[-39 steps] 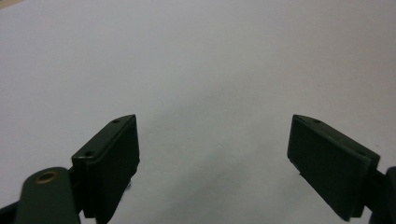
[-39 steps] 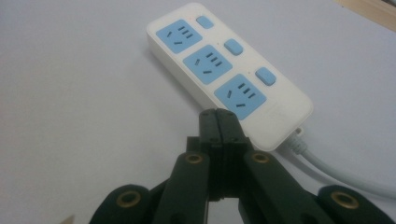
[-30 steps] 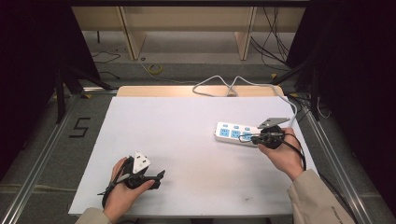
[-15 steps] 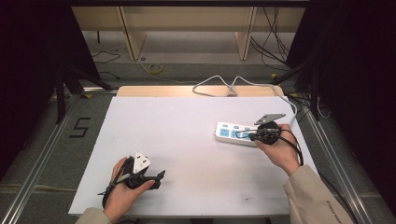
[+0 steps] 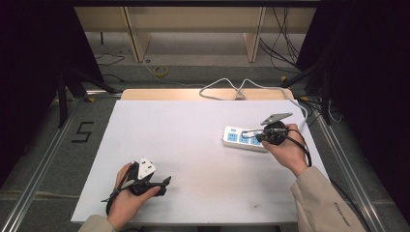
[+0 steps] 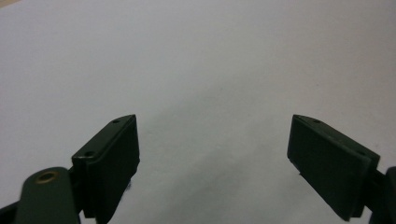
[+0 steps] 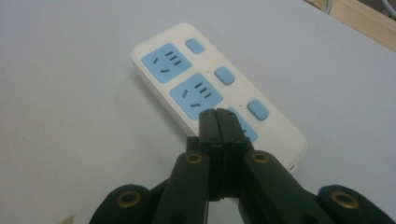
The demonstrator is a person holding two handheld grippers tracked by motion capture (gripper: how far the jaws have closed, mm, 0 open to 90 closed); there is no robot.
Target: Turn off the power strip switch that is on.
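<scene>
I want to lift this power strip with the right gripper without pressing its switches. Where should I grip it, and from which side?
Grip the power strip across its narrow width, on the two long side walls, coming straight down from above. It lies flat on the table, so only those long sides offer parallel faces. The switches sit on the top face, clear of that hold. The right gripper is shut and would have to open first.

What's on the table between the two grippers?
Nothing: the high view shows bare white table between the left gripper and the right gripper.

power strip (image 7: 219,91) — glossy white plastic | table (image 5: 193,130) — matt white | fingers (image 6: 112,163) — matt black
</scene>
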